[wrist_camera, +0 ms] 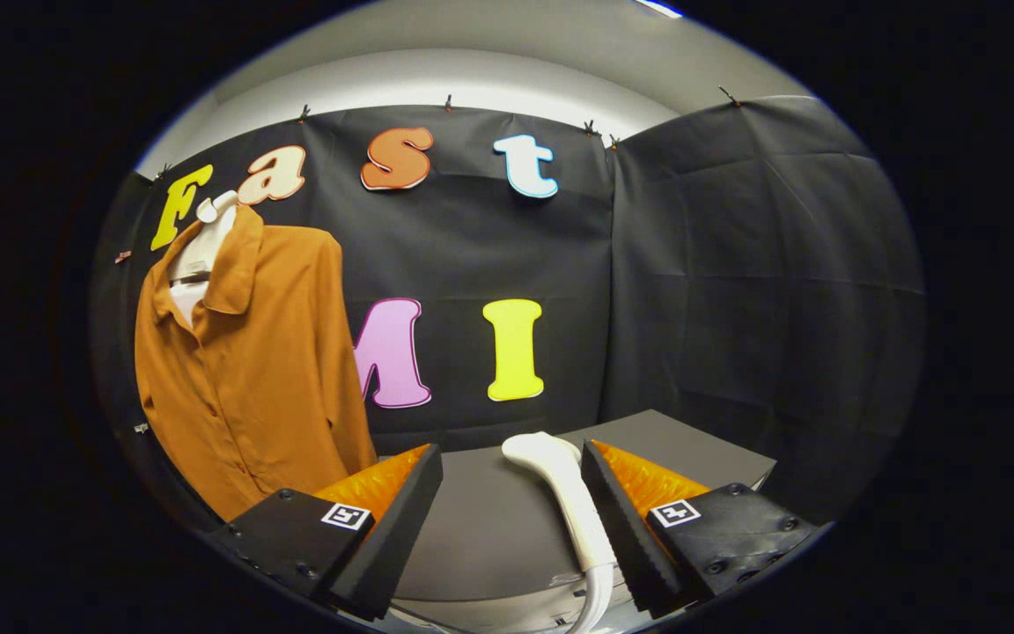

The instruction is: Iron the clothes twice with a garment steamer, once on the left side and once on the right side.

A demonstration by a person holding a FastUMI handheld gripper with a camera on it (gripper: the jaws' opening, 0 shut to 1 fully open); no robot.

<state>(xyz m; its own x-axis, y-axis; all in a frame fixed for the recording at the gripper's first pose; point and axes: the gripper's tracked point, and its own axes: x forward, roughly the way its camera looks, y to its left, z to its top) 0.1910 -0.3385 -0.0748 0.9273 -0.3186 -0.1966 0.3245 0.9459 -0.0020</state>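
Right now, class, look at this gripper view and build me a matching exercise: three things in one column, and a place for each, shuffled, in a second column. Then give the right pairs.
Things:
1. garment steamer
2. shirt
3. table

Places:
A. hanging on a hanger against the booth wall, beyond the gripper and off to one side
B. lying between the open fingers, close against one of them
C. spread under the steamer, ahead of the fingers

Pairs: 1-B, 2-A, 3-C
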